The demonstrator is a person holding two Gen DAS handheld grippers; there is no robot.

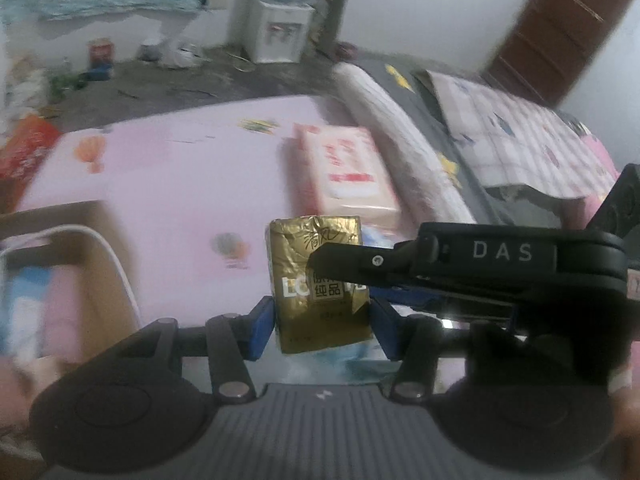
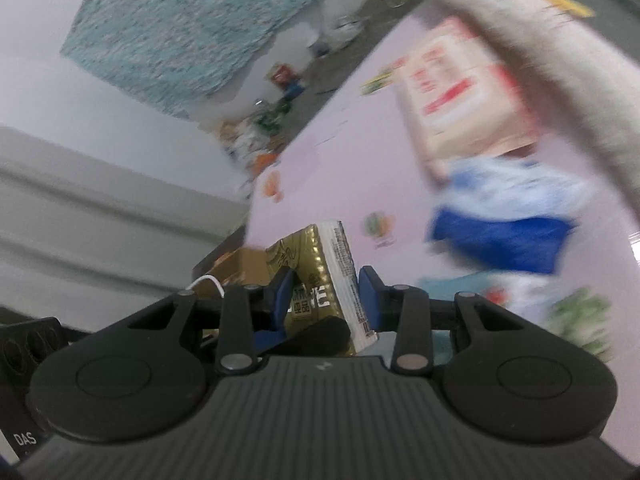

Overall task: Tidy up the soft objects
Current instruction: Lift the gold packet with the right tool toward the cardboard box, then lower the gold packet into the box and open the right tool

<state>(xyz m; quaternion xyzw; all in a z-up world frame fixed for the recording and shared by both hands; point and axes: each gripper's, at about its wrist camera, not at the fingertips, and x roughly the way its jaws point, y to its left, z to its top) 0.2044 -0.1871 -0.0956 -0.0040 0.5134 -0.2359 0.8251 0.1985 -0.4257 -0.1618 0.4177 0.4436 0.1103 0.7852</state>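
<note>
A gold foil tissue pack (image 1: 316, 284) hangs above the pink sheet (image 1: 180, 168), held from two sides. My left gripper (image 1: 320, 320) is shut on its lower part, blue pads pressing both faces. From the right, a black finger (image 1: 340, 260) of my right gripper crosses the pack's front. In the right wrist view the same gold pack (image 2: 320, 276) sits between the blue pads of my right gripper (image 2: 326, 292), which is shut on it. A pink tissue pack (image 1: 344, 172) lies further back on the sheet. A blue pack (image 2: 500, 224) lies near it.
An open cardboard box (image 1: 92, 208) with a white cable and soft pink and blue items stands at the left. A rolled grey blanket (image 1: 392, 132) and a checked quilt (image 1: 520, 132) lie on the right. A water dispenser (image 1: 276, 28) stands by the far wall.
</note>
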